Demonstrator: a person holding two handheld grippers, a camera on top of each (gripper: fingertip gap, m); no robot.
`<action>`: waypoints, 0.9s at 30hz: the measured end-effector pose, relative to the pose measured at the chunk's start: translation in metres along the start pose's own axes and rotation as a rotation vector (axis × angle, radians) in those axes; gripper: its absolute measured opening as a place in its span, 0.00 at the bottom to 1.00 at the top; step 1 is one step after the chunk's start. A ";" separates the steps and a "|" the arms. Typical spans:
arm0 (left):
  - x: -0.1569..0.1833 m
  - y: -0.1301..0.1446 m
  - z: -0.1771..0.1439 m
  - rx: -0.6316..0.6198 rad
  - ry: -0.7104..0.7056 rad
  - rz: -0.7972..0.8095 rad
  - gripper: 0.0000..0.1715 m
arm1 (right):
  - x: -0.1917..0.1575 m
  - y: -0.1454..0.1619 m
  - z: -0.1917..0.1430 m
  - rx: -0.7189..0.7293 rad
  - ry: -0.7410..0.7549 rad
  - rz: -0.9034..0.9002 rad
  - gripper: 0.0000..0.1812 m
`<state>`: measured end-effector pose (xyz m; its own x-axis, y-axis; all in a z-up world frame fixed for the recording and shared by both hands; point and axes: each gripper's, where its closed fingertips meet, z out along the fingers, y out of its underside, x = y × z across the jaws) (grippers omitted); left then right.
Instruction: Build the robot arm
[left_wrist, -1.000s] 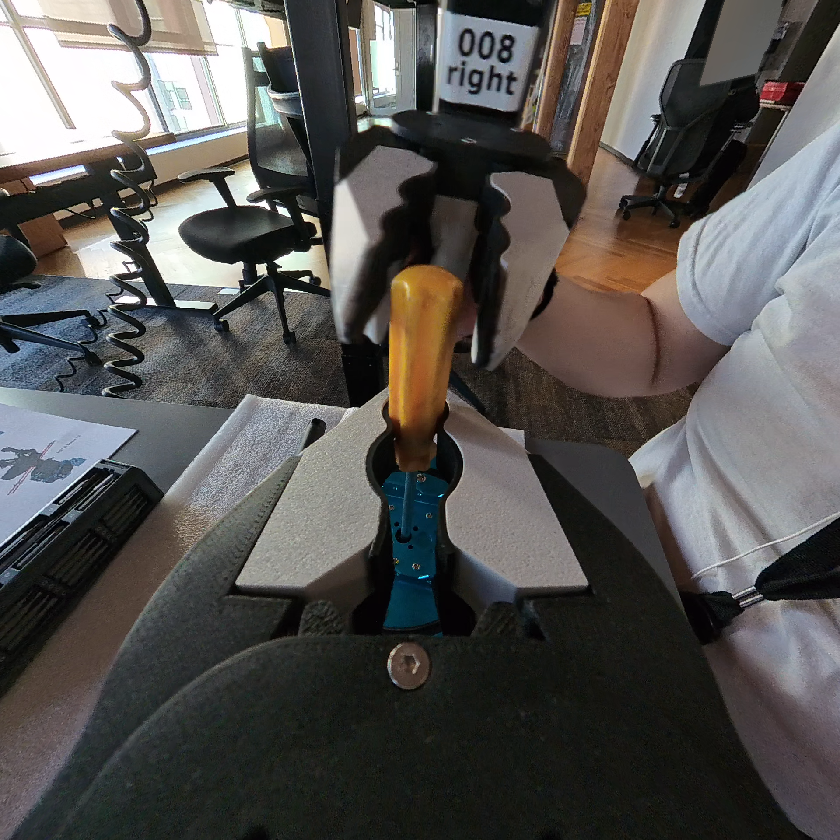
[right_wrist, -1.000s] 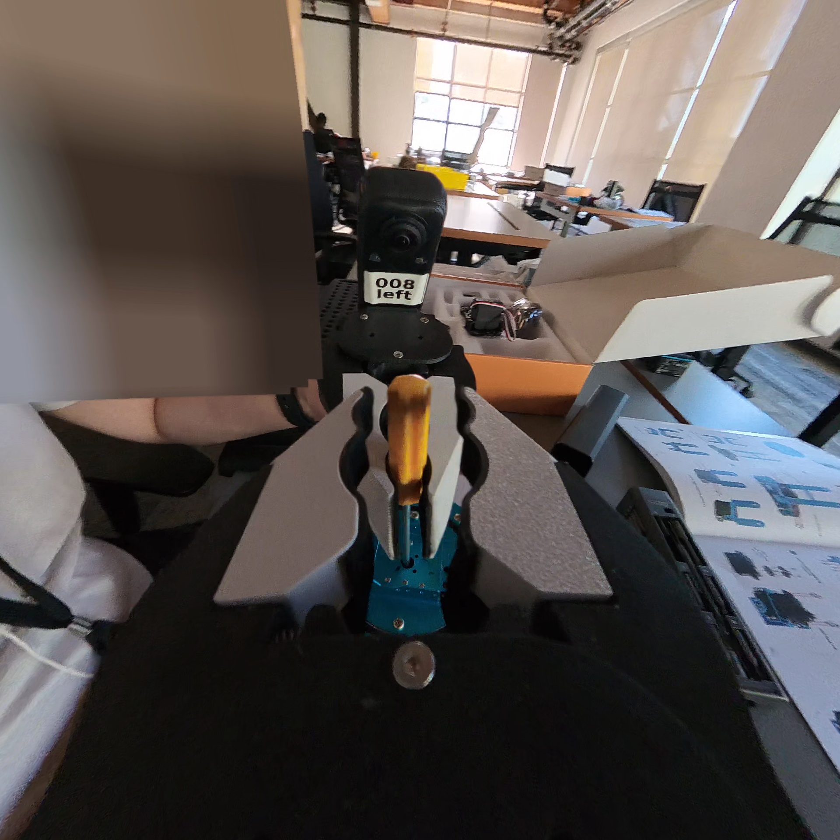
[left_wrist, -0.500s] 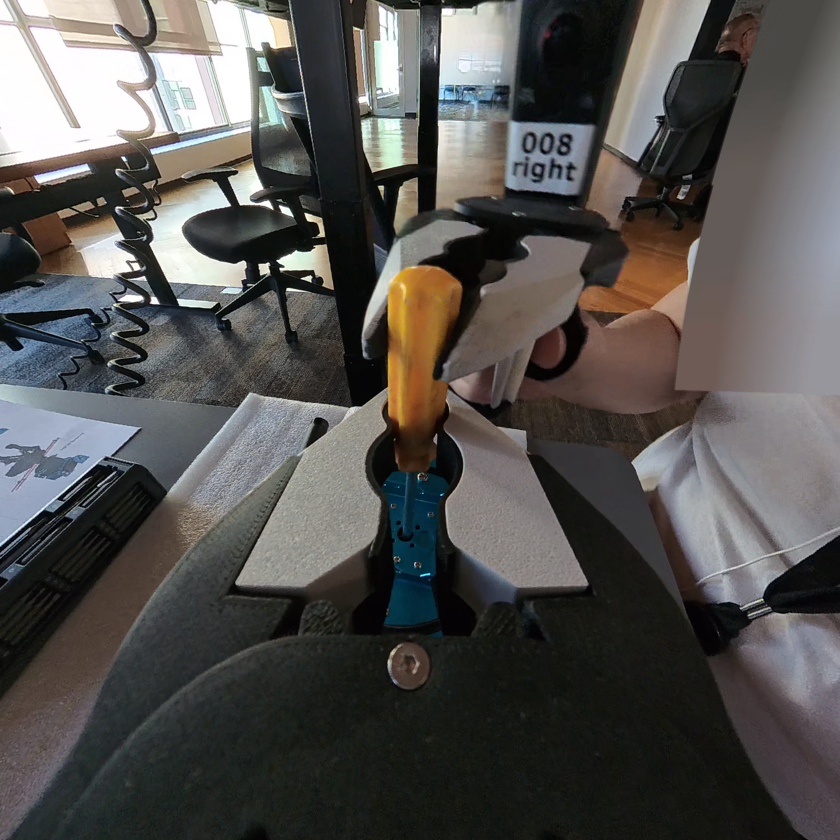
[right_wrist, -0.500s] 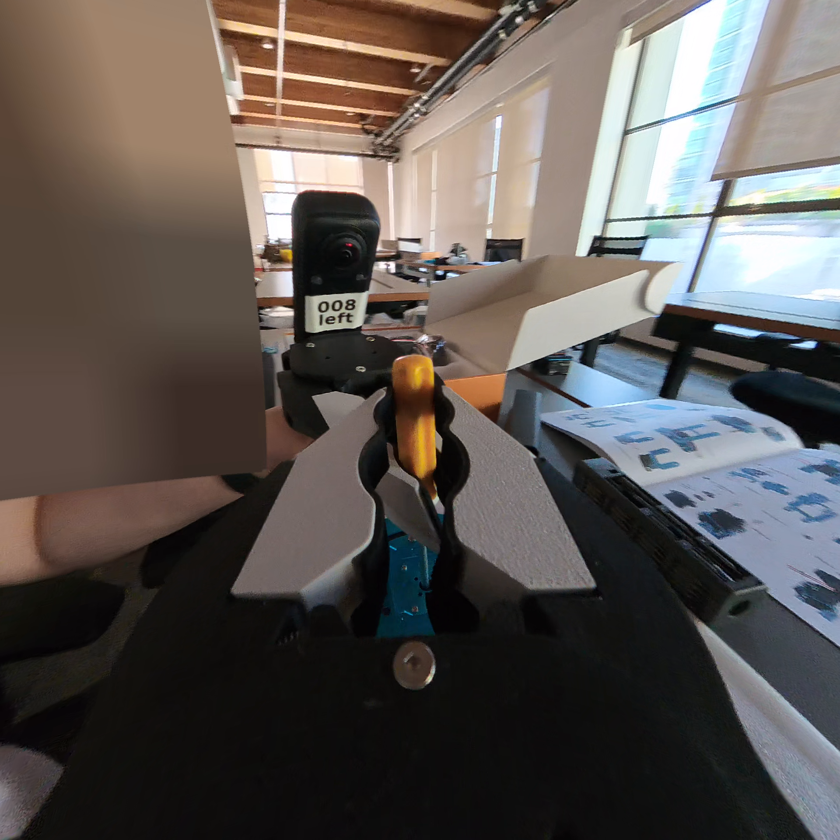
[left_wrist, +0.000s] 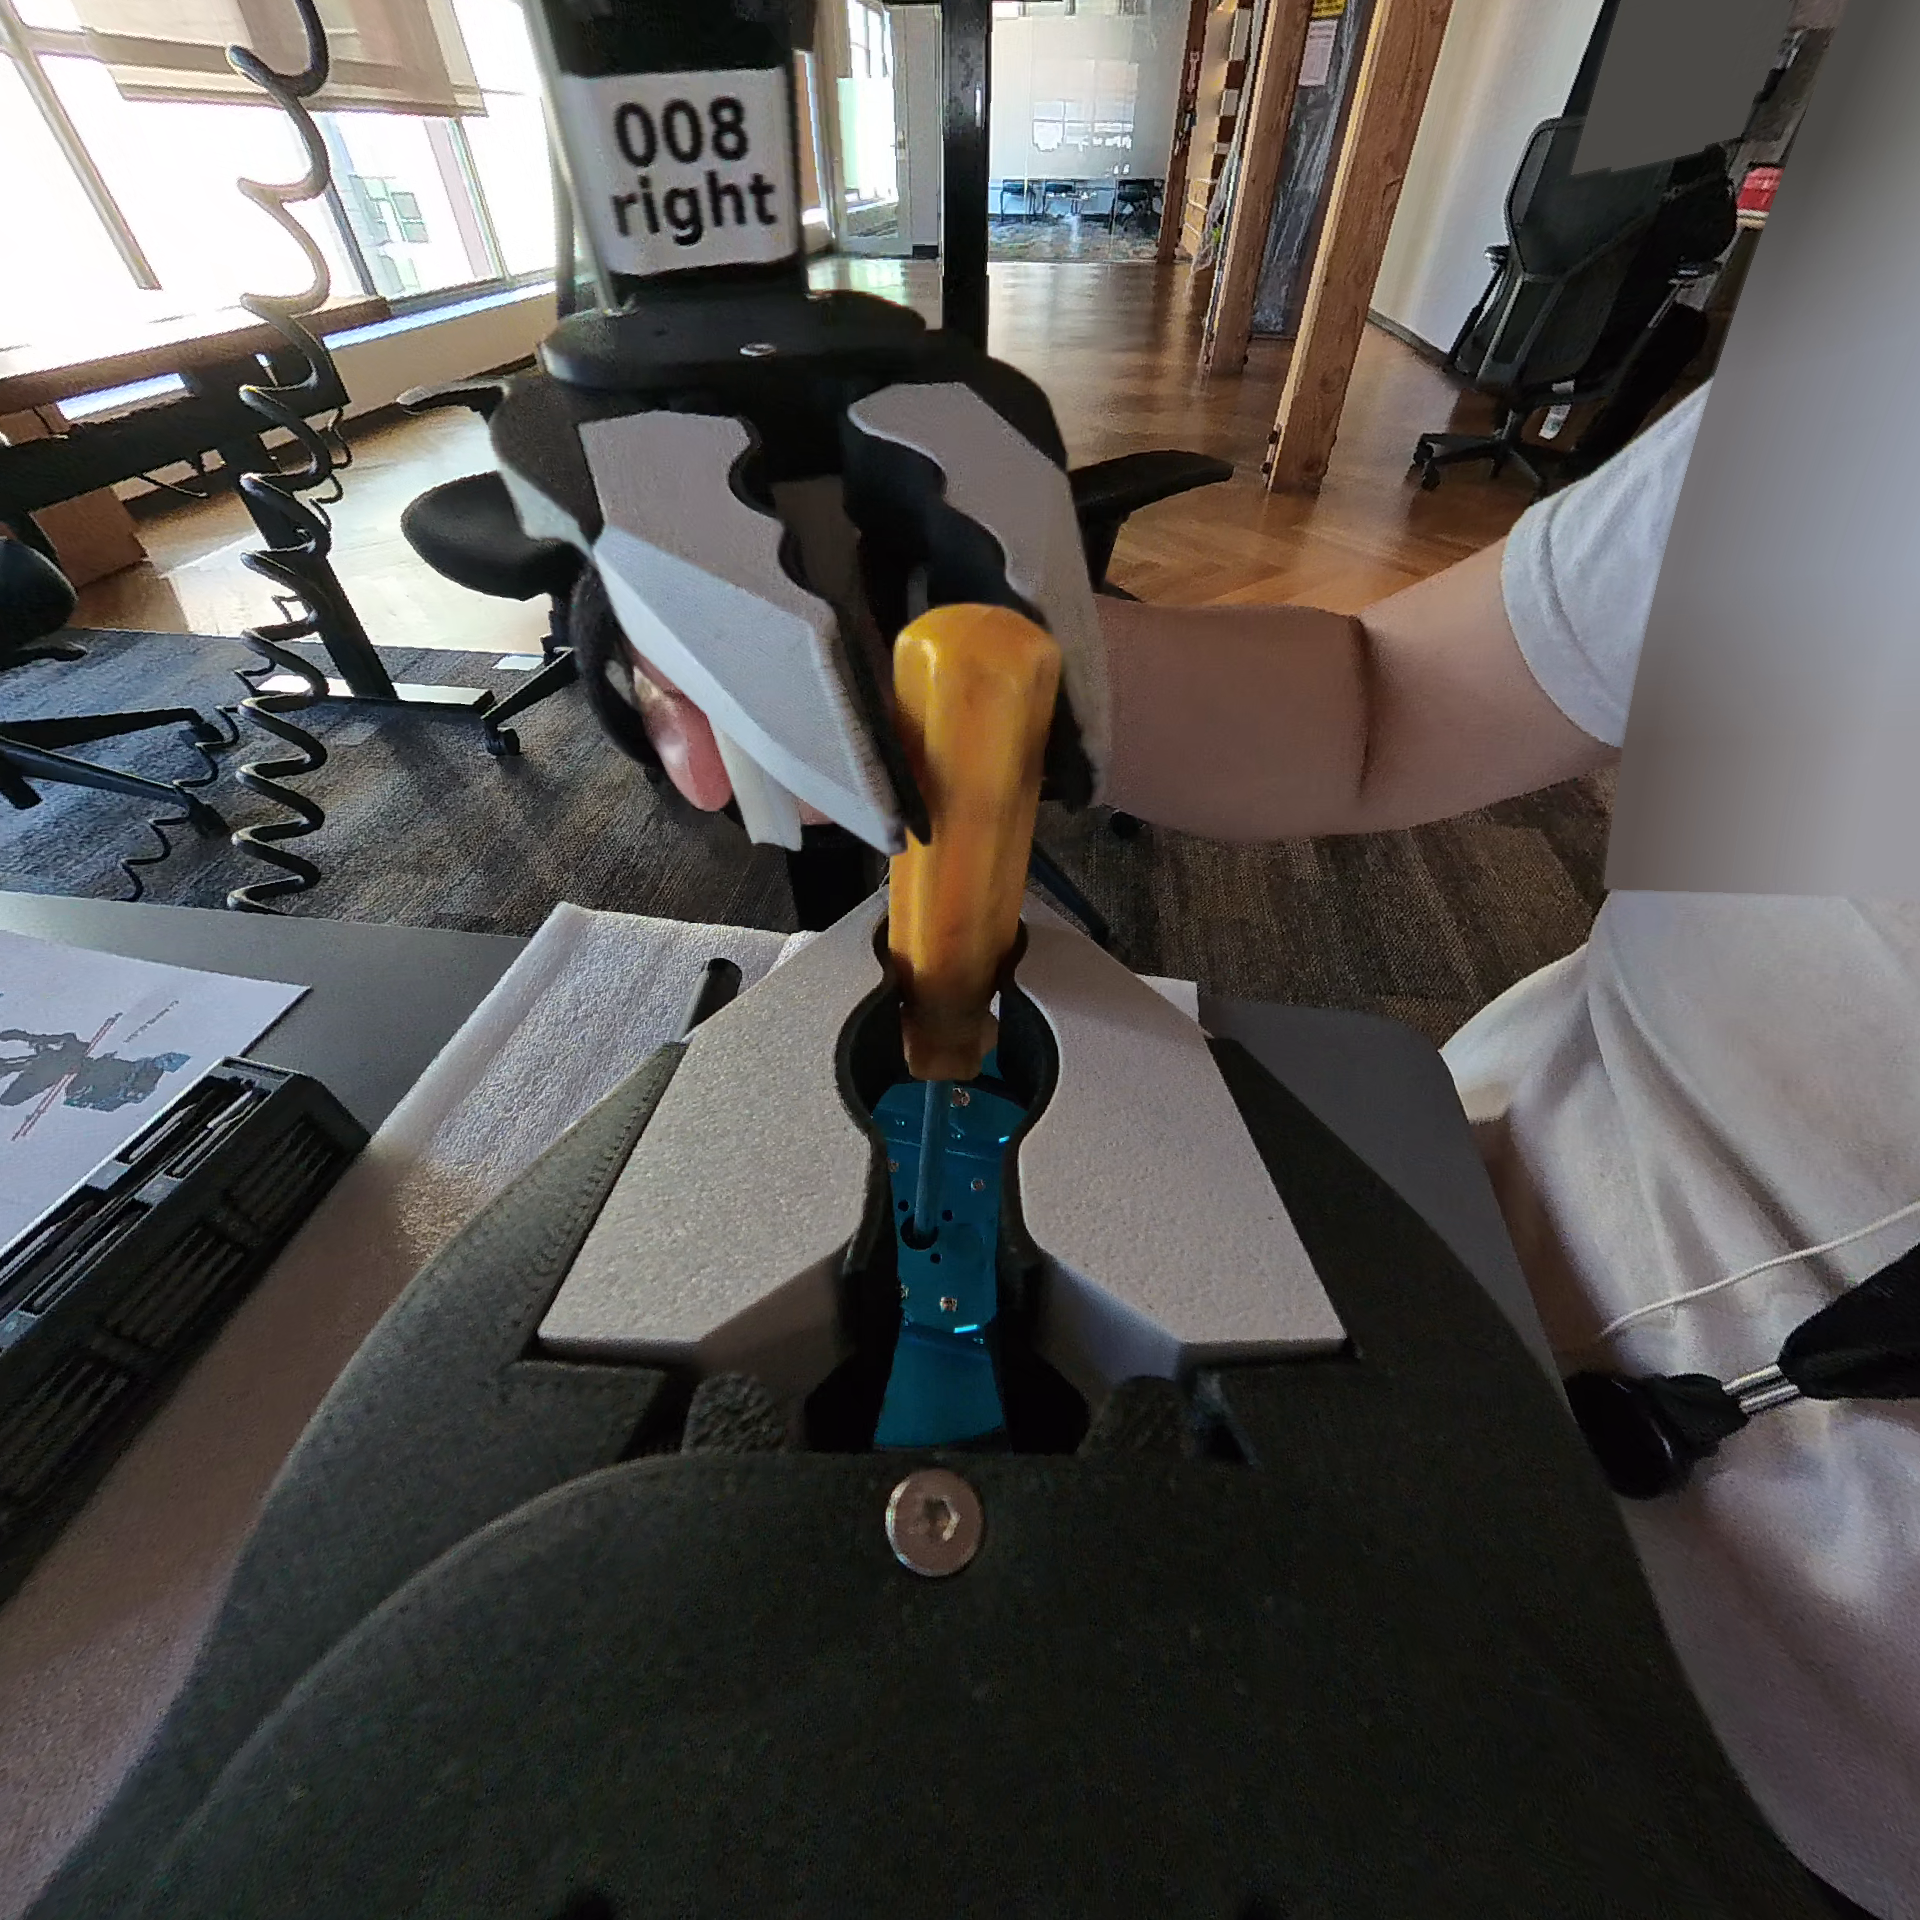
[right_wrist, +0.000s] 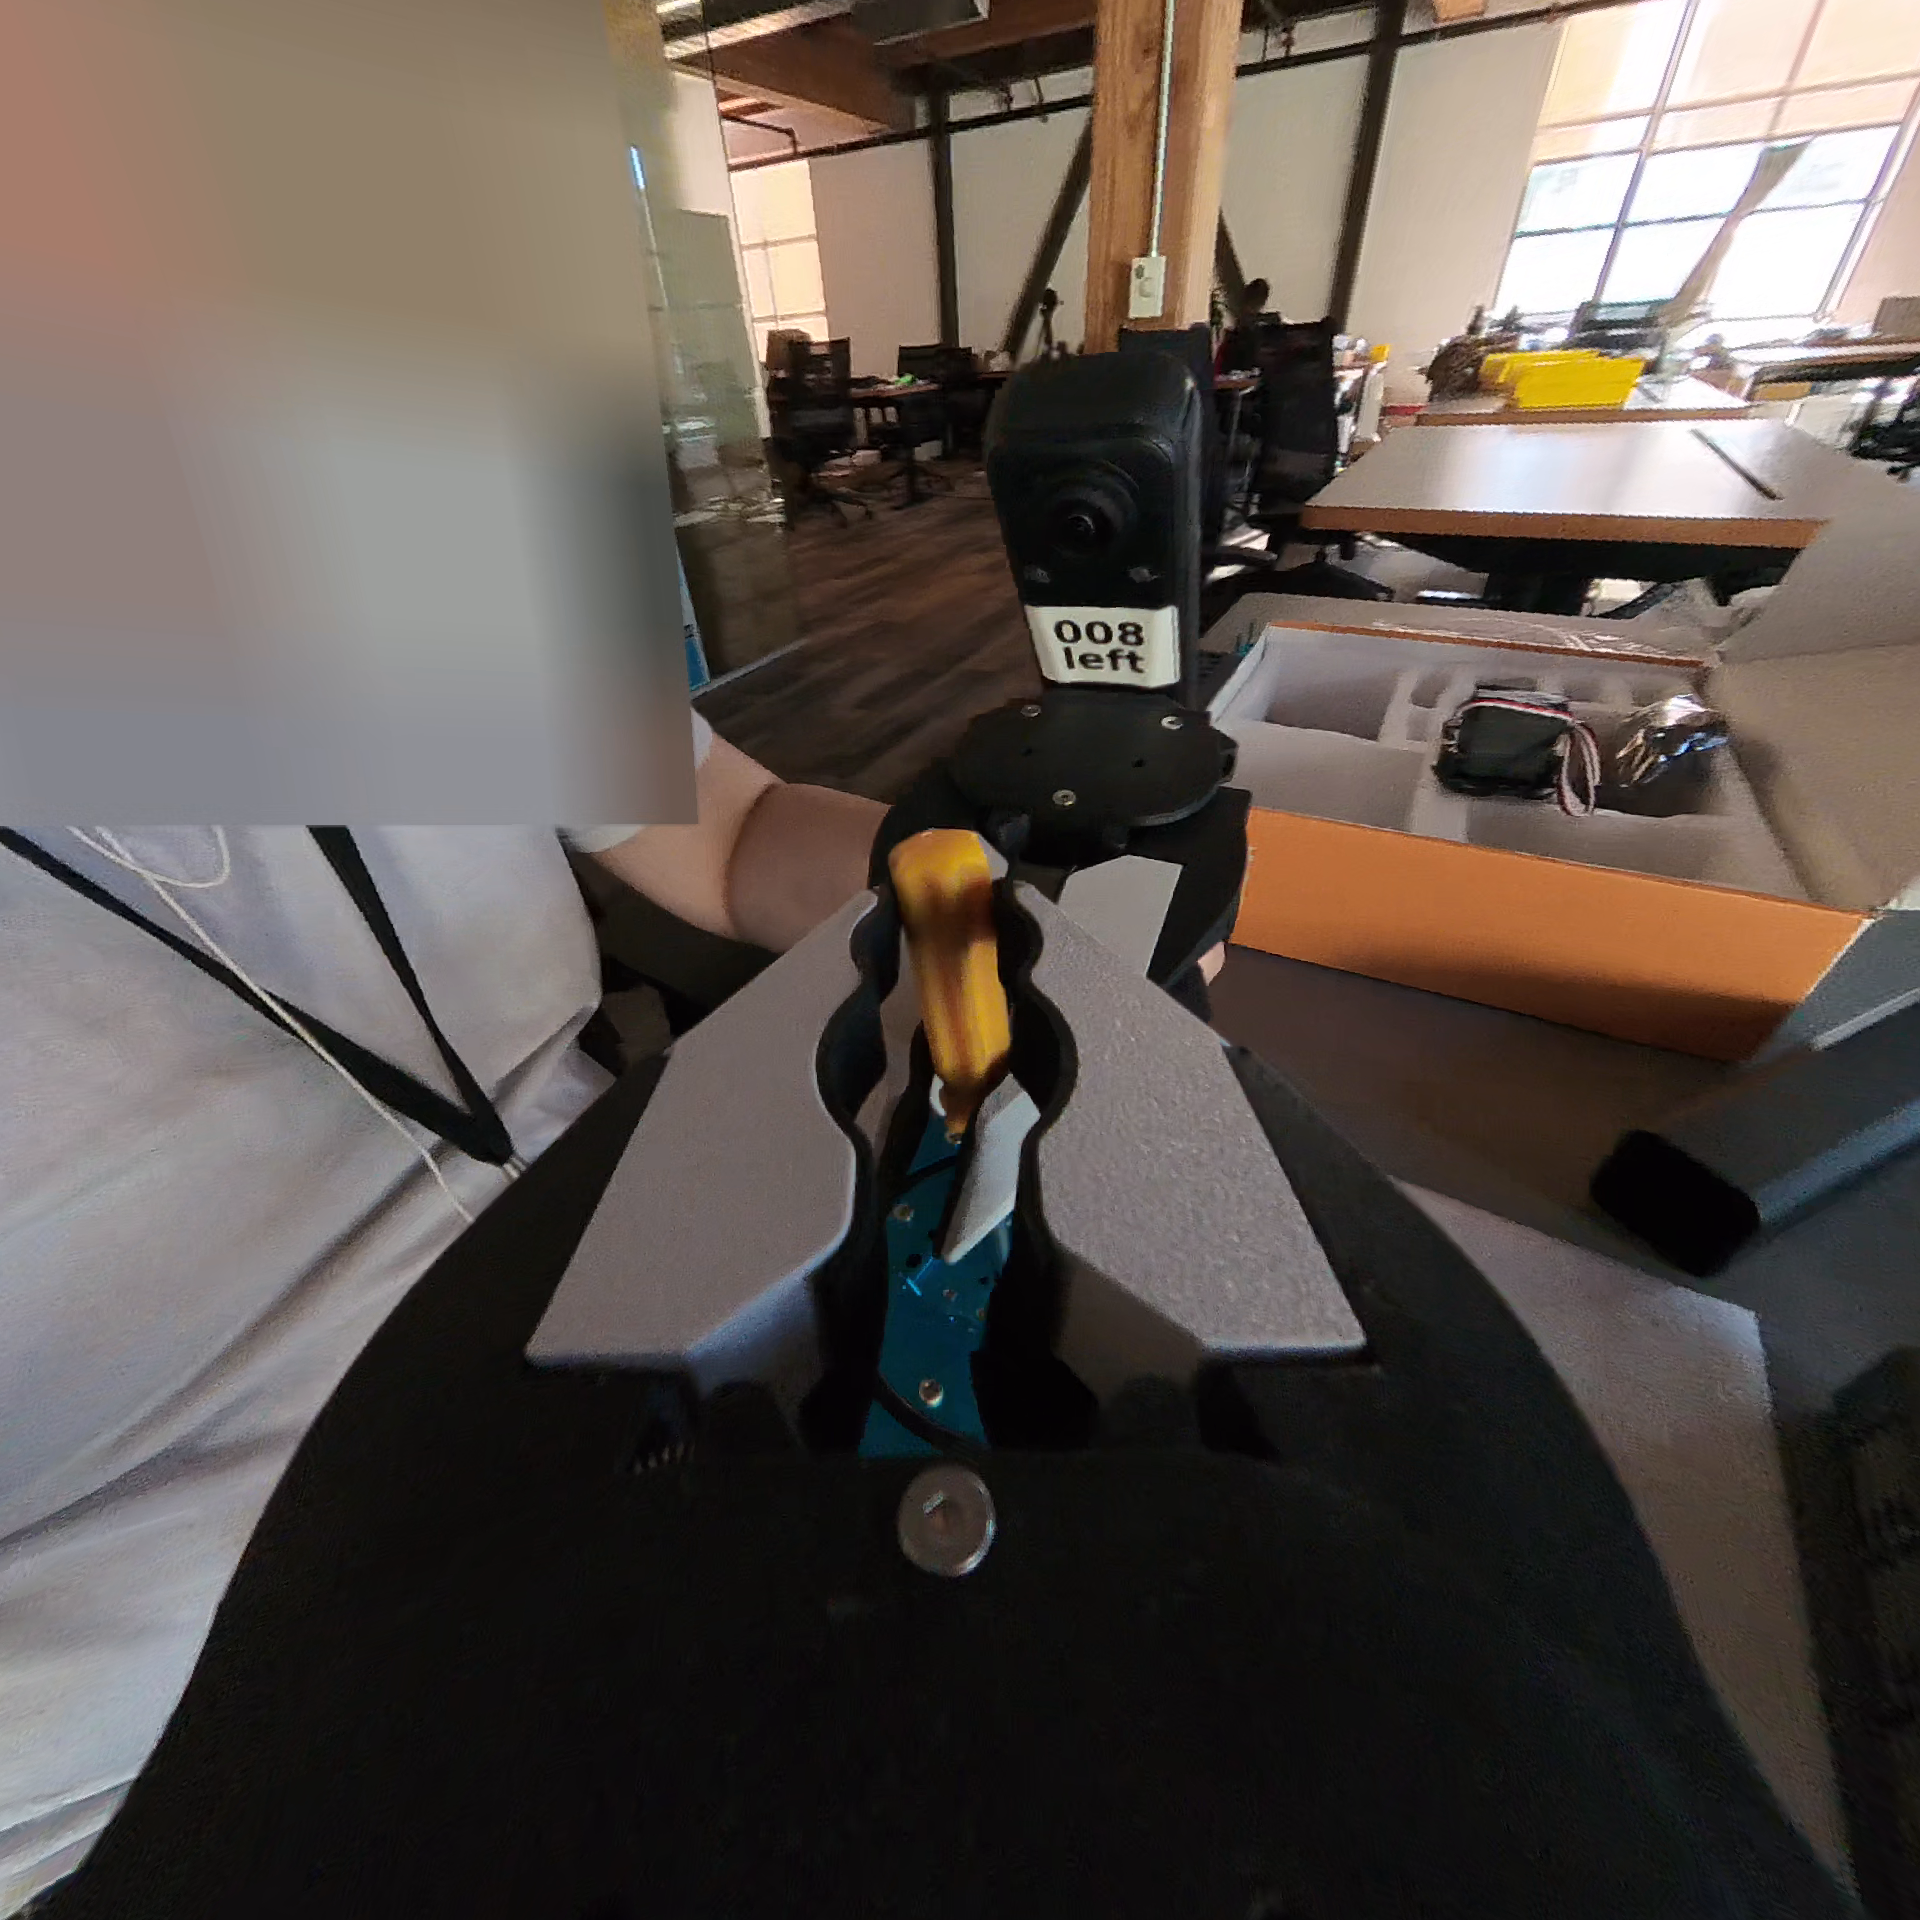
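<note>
left gripper (left_wrist: 940, 1174): jaws pinch blue metal part (left_wrist: 940, 1340), held above bench (left_wrist: 395, 1039) | right gripper (right_wrist: 951, 1049): jaws clamp yellow-handled screwdriver (right_wrist: 951, 956), tip in part | risk: tilted driver may slip off the screw, twisting the part loose.

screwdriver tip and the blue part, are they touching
Touching. In the left wrist view the screwdriver shaft runs down into a hole in the blue part, which the left gripper clamps; the right gripper grips the handle.
</note>
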<state>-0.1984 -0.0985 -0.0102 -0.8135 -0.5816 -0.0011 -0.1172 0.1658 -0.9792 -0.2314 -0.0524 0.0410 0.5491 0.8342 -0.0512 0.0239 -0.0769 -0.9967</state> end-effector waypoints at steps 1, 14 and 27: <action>0.000 0.000 0.000 0.001 -0.002 -0.002 0.06 | 0.001 0.000 0.000 0.001 0.000 0.006 0.09; -0.006 0.000 -0.005 0.011 -0.031 -0.008 0.05 | 0.015 -0.001 -0.003 0.070 0.680 -0.002 0.09; -0.001 0.000 -0.003 0.001 -0.013 0.009 0.05 | -0.004 -0.001 0.001 -0.085 0.070 -0.064 0.11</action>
<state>-0.1992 -0.0951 -0.0097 -0.8070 -0.5904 -0.0126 -0.1090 0.1700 -0.9794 -0.2342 -0.0547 0.0421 0.6014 0.7987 0.0196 0.1298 -0.0734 -0.9888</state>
